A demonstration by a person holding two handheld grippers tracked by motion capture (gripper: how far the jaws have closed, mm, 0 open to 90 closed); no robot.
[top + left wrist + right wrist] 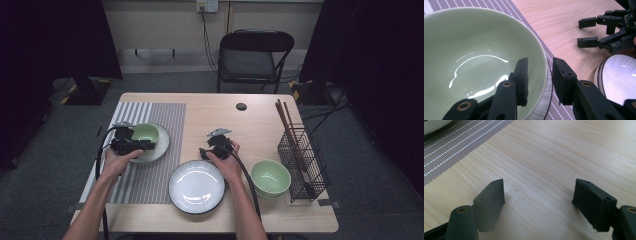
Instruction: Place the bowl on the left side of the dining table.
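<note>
We set the left gripper (pixel 539 80) with jaws straddling the rim of the green bowl (pixel 474 57) on the plate (pixel 161 146) near the surface's left edge, ready to pinch it, while the right gripper (pixel 539 202) hovered spread.

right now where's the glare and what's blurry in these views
Left gripper view: bright curved glare inside the green bowl, near jaws soft. Right gripper view: jaws slightly blurred, table wood grain sharp. High view: sheen on the white plate, dark room edges.

Lighting: even, overhead; dark surround. Glare streaked the green bowl (pixel 474 55) and white plate (pixel 196 186). Near jaws were soft-focused.
</note>
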